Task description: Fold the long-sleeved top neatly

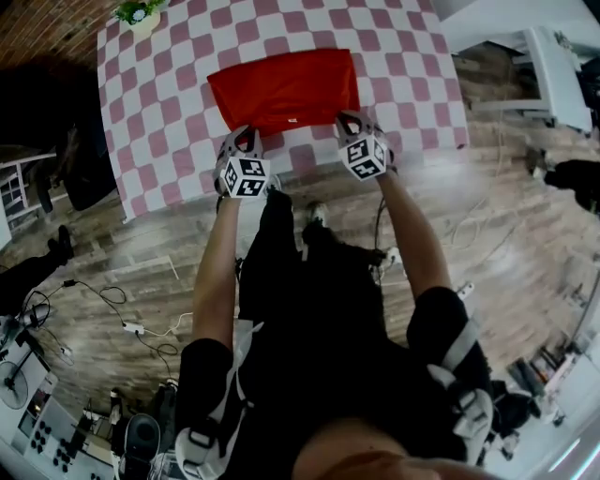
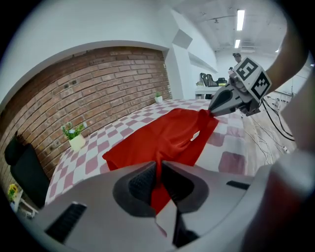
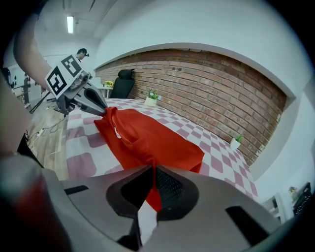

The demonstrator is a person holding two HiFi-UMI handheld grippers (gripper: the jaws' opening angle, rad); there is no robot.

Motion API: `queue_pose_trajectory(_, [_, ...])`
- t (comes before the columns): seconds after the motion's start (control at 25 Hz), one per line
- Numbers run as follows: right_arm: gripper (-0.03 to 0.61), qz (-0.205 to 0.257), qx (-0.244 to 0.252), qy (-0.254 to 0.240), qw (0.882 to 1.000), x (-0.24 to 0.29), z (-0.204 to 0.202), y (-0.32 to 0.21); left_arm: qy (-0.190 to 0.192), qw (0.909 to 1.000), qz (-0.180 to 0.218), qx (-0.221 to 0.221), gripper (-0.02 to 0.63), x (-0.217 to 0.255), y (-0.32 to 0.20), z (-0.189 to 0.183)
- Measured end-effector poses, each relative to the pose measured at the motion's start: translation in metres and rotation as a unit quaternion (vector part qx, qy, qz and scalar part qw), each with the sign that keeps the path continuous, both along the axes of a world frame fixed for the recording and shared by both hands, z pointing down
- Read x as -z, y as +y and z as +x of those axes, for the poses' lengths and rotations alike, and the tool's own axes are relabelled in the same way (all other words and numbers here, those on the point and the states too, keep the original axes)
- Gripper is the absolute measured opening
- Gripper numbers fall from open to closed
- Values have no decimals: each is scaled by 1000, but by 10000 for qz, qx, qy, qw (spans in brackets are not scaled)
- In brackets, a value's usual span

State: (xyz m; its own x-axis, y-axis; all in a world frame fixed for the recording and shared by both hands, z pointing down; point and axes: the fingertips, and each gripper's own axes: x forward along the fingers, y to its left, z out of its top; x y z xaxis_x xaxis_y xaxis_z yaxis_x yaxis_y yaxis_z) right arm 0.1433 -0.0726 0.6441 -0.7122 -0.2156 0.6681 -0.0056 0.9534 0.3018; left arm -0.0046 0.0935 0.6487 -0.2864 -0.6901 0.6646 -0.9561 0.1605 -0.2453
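Your left gripper (image 1: 246, 136) is clenched on the near-left corner of the red long-sleeved top (image 1: 286, 86), a ridge of fabric pinched between its jaws. Your right gripper (image 1: 352, 120) is clamped the same way on the near-right corner. The top lies as a rough rectangle on the pink-and-white checked tablecloth (image 1: 169, 94), close to its near edge. A small potted plant (image 1: 141, 13) stands at the cloth's far left corner, beside the brick wall (image 2: 98, 78)

Bare forearms (image 1: 217, 267) stretched forward, roughly parallel. Left grey two-jaw gripper with marker cube (image 1: 246, 136) angled down, jaws pinched on red long-sleeved top (image 1: 286, 89); right grey marker-cube gripper (image 1: 349, 120) likewise.
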Motion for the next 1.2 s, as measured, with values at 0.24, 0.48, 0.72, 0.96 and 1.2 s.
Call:
queue_pose_trajectory(0.24, [21, -87, 54, 50, 9999, -16, 11, 7, 449, 9982, -339, 202, 34, -32, 10, 15])
queue_pose_trajectory(0.48, [23, -226, -50, 168, 9996, -22, 16, 14, 738, 9961, -356, 341, 82, -38, 18, 23])
queue_pose_trajectory(0.72, [106, -361, -157, 154, 9991, -20, 27, 19, 741, 9961, -315, 365, 141, -31, 23, 34])
queue_pose_trajectory(0.96, [106, -557, -481, -351, 9967, 10, 37, 17, 783, 9957, -43, 490, 145, -9, 27, 42])
queue_pose_trajectory(1.2, [72, -1008, -628, -1254, 9850, 71, 50, 33, 962, 9901, 763, 675, 46, 52, 34, 59])
